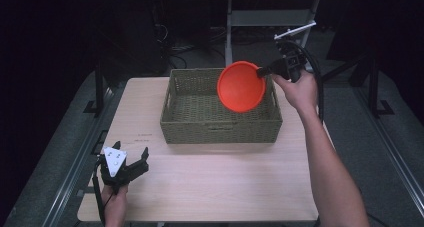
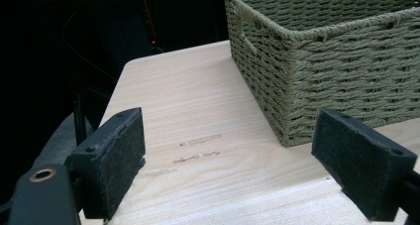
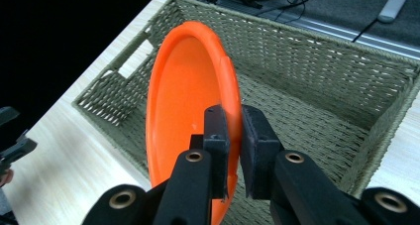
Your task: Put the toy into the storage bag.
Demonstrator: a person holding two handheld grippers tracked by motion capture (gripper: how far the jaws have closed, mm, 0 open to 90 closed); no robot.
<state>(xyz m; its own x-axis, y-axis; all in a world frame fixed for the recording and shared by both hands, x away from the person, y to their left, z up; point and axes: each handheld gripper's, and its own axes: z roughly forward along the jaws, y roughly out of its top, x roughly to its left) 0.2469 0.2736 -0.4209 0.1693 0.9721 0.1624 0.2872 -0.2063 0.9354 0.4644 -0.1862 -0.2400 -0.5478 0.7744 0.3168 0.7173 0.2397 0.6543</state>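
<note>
1. The right gripper (image 1: 264,72) is clamped on the rim of an orange bowl (image 1: 241,86), holding it tilted on edge above the woven basket (image 1: 220,129), toward the basket's 2 o'clock corner in the high view.
2. In the right gripper view the two black jaws pinch the bowl's (image 3: 185,106) rim at its 5 o'clock edge, one pad inside and one outside (the rim is thin, so the pads stand almost together).
3. The bowl seems clear of the basket's (image 3: 322,66) floor, though the angle makes that hard to judge.
4. The left gripper (image 1: 131,163) sits at the surface's (image 1: 210,182) 7 o'clock corner, jaws spread wide with nothing between them.
5. In the left gripper view the basket (image 2: 341,71) stands at 1 o'clock, apart from the pads.
</note>
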